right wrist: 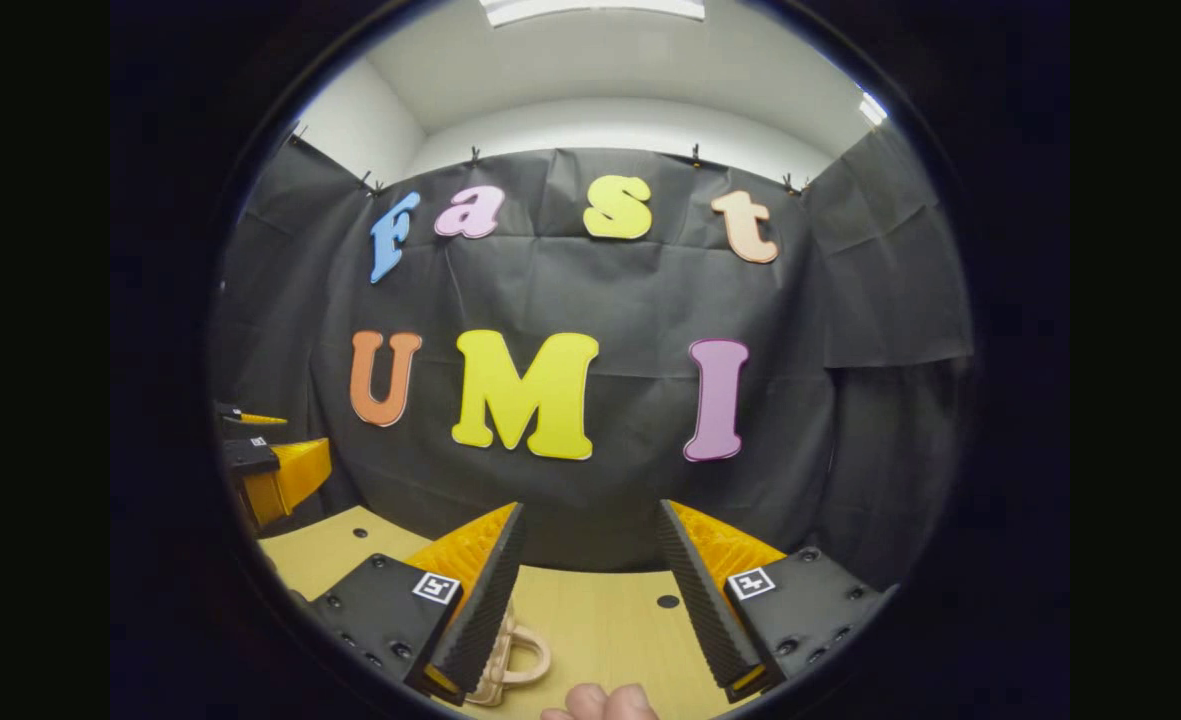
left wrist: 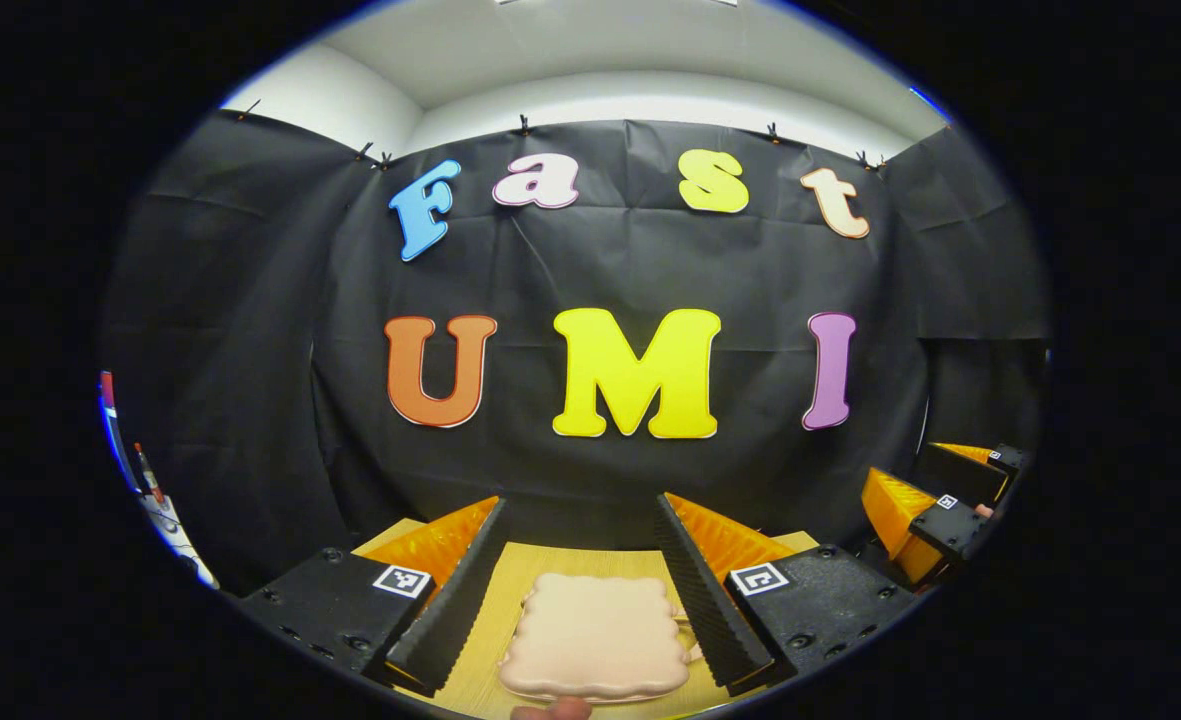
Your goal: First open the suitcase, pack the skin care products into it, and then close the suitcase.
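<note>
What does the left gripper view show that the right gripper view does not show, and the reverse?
Left gripper view: the closed suitcase with its scalloped lid, between the open fingers of the left gripper. Right gripper view: the suitcase's looped handle beside a finger of the open right gripper, and a dark hole in the table. Both: the wooden table, the black cloth wall, the other gripper at the edge.

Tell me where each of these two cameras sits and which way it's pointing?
Left gripper view: rides on the left gripper, facing the booth's back wall over the wooden table; its open fingers flank the closed pink suitcase, and a fingertip shows below.
Right gripper view: rides on the right gripper, also facing that wall; the suitcase's handle shows by its left finger, with a hand below.
Shared: wall, table, suitcase; each sees the other gripper at its edge.
</note>
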Demonstrator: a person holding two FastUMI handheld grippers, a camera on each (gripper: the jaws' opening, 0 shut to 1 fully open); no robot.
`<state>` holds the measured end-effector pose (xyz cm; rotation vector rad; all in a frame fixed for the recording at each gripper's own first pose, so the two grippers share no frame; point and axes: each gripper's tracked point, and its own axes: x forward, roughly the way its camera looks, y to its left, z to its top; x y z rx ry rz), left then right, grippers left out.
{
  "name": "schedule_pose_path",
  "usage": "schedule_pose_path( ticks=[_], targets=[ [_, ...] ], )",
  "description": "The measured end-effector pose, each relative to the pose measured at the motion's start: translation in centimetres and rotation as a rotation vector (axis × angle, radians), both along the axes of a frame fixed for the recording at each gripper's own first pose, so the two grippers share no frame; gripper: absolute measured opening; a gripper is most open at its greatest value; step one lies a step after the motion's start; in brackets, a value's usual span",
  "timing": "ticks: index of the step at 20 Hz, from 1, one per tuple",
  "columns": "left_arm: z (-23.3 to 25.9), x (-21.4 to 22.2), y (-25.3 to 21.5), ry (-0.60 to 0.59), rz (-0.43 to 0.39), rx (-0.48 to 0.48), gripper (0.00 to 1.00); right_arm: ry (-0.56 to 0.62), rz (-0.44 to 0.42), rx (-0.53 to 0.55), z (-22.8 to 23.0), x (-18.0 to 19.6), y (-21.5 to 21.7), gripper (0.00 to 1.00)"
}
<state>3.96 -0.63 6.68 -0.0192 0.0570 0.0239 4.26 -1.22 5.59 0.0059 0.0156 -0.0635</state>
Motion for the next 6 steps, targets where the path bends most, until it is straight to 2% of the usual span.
schedule_pose_path(
  ticks=[6],
  targets=[
    [0.0, -0.1, 1.4, -0.005, 0.014, 0.002, 0.93, 0.010, 0.032, -0.004, -0.2, 0.8, 2.1, 0.78]
  ],
)
